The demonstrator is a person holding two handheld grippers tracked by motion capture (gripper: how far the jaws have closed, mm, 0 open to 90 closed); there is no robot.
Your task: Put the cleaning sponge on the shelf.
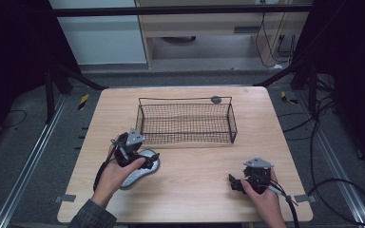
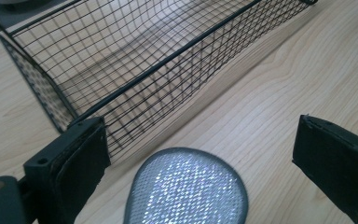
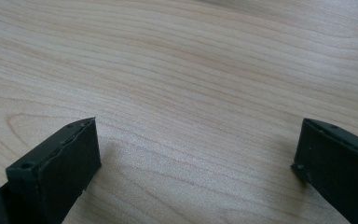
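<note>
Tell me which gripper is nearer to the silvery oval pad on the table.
Left. The left gripper hovers right over the silvery oval pad, open fingers straddling it. The right gripper sits well off to the pad's right.

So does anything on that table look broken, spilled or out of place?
Nothing stands out. The black wire mesh basket sits upright and square on the light wooden table, with nothing in it. The oval, silvery glittering pad with a grey rim lies flat between the open jaws of the left gripper. No spills or damage are visible.
</note>
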